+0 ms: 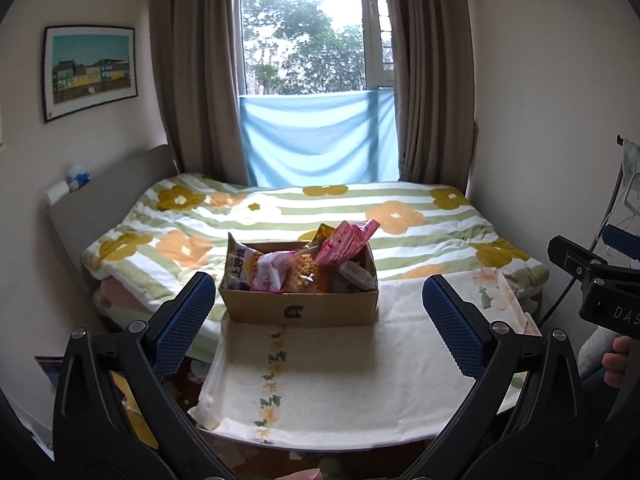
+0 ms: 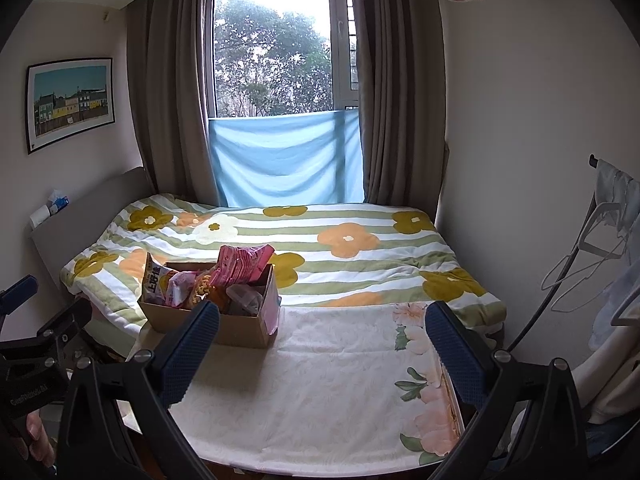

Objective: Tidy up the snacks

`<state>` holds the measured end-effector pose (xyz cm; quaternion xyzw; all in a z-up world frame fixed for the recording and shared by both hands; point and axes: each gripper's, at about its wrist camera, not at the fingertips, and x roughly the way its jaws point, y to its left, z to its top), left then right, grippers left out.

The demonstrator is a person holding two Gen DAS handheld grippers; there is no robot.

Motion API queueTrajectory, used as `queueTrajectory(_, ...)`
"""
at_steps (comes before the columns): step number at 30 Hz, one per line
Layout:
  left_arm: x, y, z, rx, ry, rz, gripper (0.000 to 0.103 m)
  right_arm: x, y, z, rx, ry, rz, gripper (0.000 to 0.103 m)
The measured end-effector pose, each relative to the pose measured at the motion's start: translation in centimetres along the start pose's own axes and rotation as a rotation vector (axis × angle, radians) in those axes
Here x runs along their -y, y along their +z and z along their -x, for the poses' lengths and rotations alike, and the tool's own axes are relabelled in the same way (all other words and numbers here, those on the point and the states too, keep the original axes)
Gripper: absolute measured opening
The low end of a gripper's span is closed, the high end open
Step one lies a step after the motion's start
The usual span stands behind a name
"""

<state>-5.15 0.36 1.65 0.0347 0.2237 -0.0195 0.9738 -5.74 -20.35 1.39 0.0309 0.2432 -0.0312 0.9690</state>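
Note:
A cardboard box (image 1: pixel 298 306) full of snack packets stands at the far side of a small table covered by a white floral cloth (image 1: pixel 340 380). A pink packet (image 1: pixel 348 240) sticks up at the back and a yellow chip bag (image 1: pixel 240 266) leans at its left. My left gripper (image 1: pixel 320 320) is open and empty, held back from the box over the table. In the right wrist view the box (image 2: pixel 216 324) sits at far left. My right gripper (image 2: pixel 320 344) is open and empty over the cloth (image 2: pixel 340 380), to the right of the box.
A bed with a flowered striped quilt (image 1: pixel 320 208) lies right behind the table, under a window with brown curtains. A grey headboard (image 1: pixel 116 184) is at left. Clothes hangers (image 2: pixel 592 256) and a cable hang at right. The right gripper's body (image 1: pixel 600 288) shows at the right edge.

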Motion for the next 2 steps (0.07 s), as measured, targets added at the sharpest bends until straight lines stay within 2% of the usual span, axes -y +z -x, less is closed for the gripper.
queueTrajectory(2,0.02,0.15,-0.10,0.004,0.007,0.003,0.103,0.10,-0.04,-0.03,-0.001,-0.001,0.000,0.102)
